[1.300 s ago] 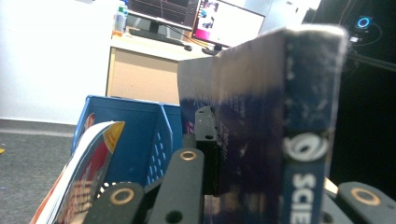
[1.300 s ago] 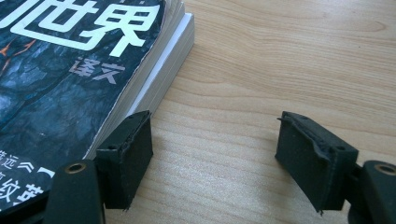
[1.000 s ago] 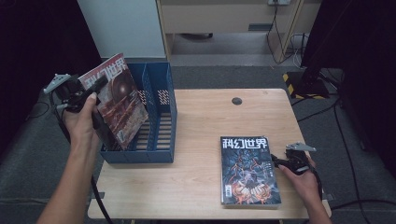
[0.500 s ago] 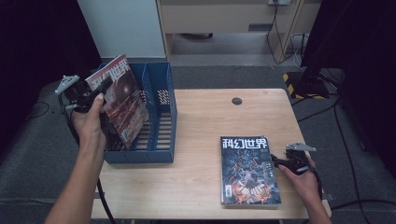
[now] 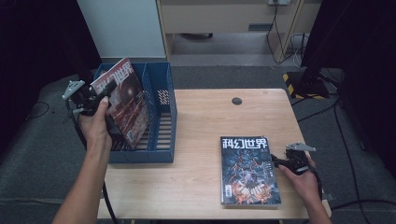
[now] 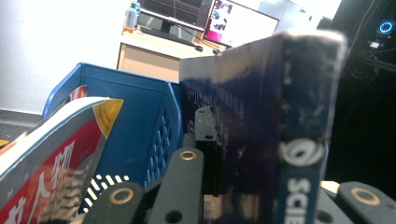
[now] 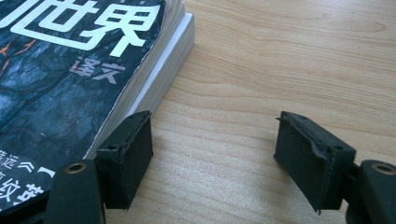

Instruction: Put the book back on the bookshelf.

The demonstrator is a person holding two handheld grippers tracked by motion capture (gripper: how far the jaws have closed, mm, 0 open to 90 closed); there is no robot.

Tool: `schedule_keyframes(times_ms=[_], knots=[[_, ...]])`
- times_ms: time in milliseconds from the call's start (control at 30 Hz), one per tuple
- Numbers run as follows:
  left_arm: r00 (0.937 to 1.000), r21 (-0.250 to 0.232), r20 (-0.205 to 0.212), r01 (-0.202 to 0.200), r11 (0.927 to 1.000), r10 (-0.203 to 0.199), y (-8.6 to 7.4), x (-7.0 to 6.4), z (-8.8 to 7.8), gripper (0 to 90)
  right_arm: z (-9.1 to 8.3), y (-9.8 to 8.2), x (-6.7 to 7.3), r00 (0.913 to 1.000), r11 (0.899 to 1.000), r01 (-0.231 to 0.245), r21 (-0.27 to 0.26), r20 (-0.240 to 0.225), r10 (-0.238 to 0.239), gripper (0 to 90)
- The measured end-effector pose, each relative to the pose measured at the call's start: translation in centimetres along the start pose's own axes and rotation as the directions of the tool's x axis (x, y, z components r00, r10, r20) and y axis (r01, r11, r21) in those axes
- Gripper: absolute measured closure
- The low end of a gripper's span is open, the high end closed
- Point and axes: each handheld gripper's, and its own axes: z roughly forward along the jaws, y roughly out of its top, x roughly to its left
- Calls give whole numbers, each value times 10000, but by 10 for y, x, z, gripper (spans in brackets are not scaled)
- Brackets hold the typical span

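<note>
A light wooden tabletop fills the middle of the high view. At its left edge stands a blue file rack with upright dividers. Toward the lower right lies a dark-covered magazine, flat and face up, well apart from the rack. Near the upper middle sits a small dark round spot, possibly a cable hole.

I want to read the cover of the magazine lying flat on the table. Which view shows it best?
The high view: the whole dark magazine lies face up beside the right gripper. The right gripper view crops it to one corner.
</note>
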Motion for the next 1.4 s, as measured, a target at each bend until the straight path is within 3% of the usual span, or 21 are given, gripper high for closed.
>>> schedule_keyframes(times_ms=[533, 900, 1400], knots=[[9998, -132, 159, -139, 9998, 141, -17, -3, 6, 830, 0, 0, 0, 10000, 10000, 6, -1, 6, -6, 274], [9994, -167, -83, -328, 9993, 327, -31, -3, 10, 827, 0, 0, 0, 10000, 10000, 7, 1, 4, -7, 275], [9992, 555, -115, -368, 9978, 374, -45, 1, 8, 828, 0, 0, 0, 10000, 10000, 2, 2, 1, -2, 274]])
